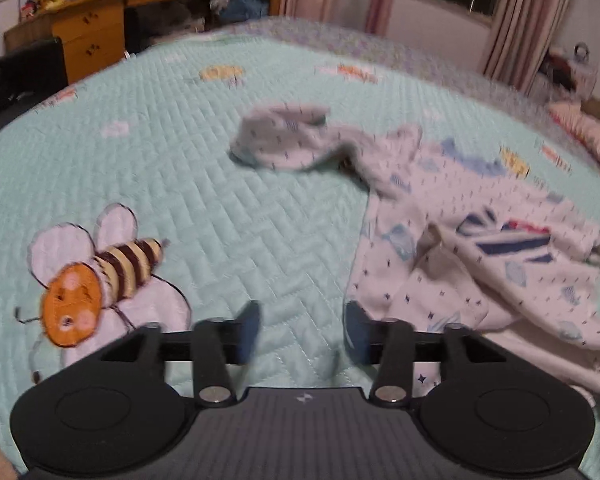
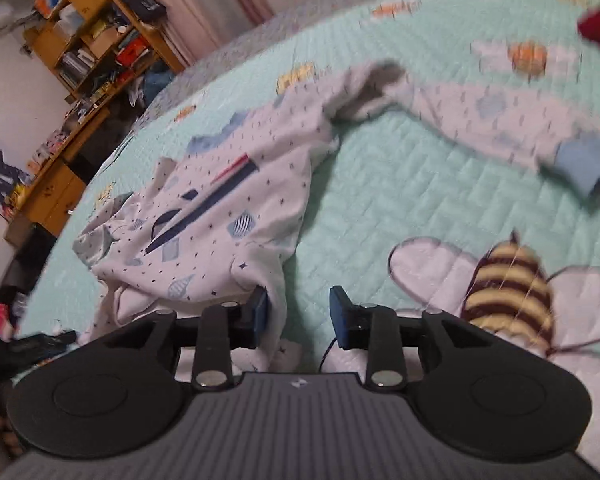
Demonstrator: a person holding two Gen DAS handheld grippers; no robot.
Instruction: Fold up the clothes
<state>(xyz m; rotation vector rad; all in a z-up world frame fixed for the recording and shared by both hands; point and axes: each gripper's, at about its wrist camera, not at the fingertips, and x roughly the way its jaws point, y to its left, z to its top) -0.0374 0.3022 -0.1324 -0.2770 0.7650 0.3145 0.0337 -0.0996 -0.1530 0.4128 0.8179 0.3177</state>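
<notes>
Left gripper (image 1: 303, 332) pointing down at quilt (image 1: 220, 200), fingers apart, gripping nothing; shirt (image 1: 460, 240) lying right of it. Right gripper (image 2: 299, 316) tilting down, fingers apart, shirt hem brushing left pad (image 2: 260, 312), not clamped. Right view alone showing blue cuff (image 2: 580, 164). One shirt, two grippers.

A white top (image 1: 460, 240) lies crumpled on the bed (image 1: 220, 200). It has tiny dark blue marks all over it, some pale blue shapes, and dark blue and red stripes on the front (image 2: 204, 200). It is not folded. The body is bunched up in soft lumps. One long sleeve (image 1: 288, 140) sticks out flat across the bed. The other sleeve (image 2: 500, 120) stretches away on the other side and ends in a light blue cuff (image 2: 580, 164). The pictures are blurry.
</notes>
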